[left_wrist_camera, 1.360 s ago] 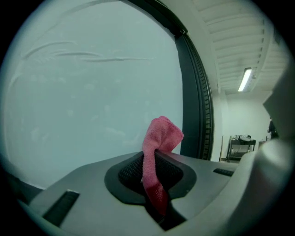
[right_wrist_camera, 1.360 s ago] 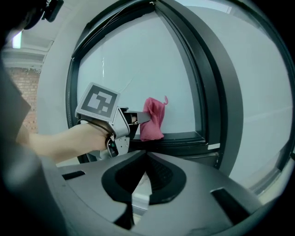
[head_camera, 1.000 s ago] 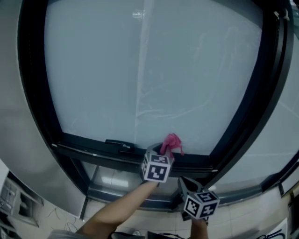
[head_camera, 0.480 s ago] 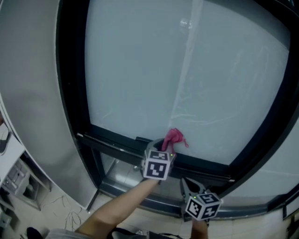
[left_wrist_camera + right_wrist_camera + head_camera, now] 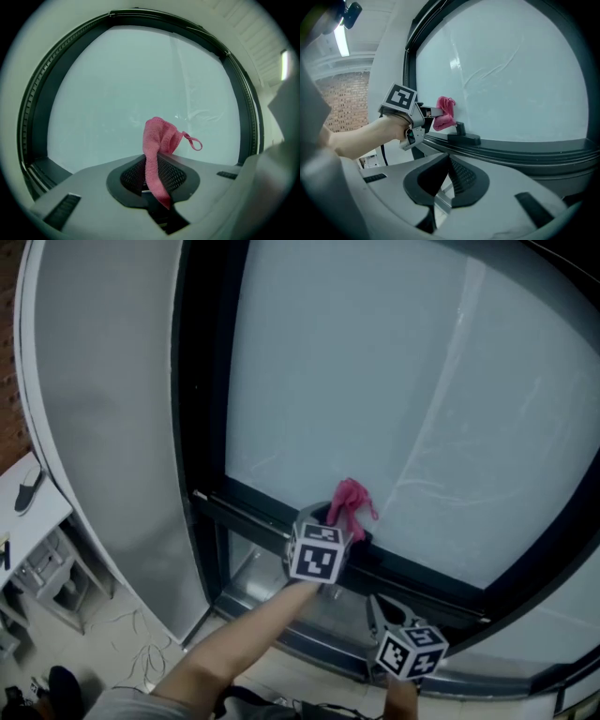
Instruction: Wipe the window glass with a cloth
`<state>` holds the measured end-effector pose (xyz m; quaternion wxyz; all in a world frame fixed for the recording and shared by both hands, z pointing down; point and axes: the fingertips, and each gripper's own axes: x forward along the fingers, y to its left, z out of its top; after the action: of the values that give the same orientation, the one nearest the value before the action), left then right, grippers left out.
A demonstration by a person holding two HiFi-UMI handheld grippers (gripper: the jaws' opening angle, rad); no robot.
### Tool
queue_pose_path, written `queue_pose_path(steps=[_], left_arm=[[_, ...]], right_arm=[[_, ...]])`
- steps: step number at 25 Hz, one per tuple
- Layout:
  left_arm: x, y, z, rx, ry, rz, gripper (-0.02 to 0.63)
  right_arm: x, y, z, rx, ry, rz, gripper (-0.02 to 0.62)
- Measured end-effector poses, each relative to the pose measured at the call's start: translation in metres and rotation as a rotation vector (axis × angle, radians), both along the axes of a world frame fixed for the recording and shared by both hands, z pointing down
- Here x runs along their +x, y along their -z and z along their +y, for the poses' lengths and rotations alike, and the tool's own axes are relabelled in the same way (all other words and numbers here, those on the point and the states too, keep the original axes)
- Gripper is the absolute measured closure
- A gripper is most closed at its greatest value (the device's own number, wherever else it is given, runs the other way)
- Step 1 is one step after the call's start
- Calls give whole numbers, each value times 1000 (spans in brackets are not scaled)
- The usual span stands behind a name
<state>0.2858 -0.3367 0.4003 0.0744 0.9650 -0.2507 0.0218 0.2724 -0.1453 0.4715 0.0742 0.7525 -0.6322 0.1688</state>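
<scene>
Since the cloth (image 5: 157, 145) is a pink wad pinched in the left tongs (image 5: 155, 187), with one tail hanging down between the pads and a small loop sticking out to the side, only its top bunch faces the window glass (image 5: 375, 381). Position: bottom edge of the pane, just above the lower frame rail (image 5: 272, 512), roughly mid-width. From the right gripper view it looks pressed on or just off the glass; can't confirm contact.

Right tongs (image 5: 440, 187): pressed together, nothing between them, parked low and to the right, well below the rail. Not involved.

A black latch handle (image 5: 464, 137) sits on the rail just beside the cloth, on the right tongs' side.

Read: wipe barely started, nearly the whole pane above is untouched. Streaks and a vertical line show on the glass further up.

How I'd run the stroke:
- lean the tongs in so the wad flattens against the glass, not just the tip
- keep the hard pad tips off the pane, fabric only
- long overlapping passes, working up from the rail
- steer clear of the latch, since the loop could snag on it
- hold the pinch firm, as that hanging tail suggests the grab is shallow
</scene>
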Motion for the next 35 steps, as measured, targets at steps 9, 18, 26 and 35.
queue_pose_path(steps=[9, 18, 26, 35], left_arm=[[-51, -11, -62, -10, 108, -24, 551], [-77, -40, -112, -22, 171, -108, 551], [-113, -52, -158, -55, 262, -124, 551], [-162, -53, -197, -61, 384, -115, 550]], right_arm=[[-30, 0, -47, -1, 80, 3, 606], [-46, 0, -84, 5, 109, -6, 606], [-59, -1, -116, 2, 143, -14, 606], [-77, 1, -144, 17, 200, -12, 606]])
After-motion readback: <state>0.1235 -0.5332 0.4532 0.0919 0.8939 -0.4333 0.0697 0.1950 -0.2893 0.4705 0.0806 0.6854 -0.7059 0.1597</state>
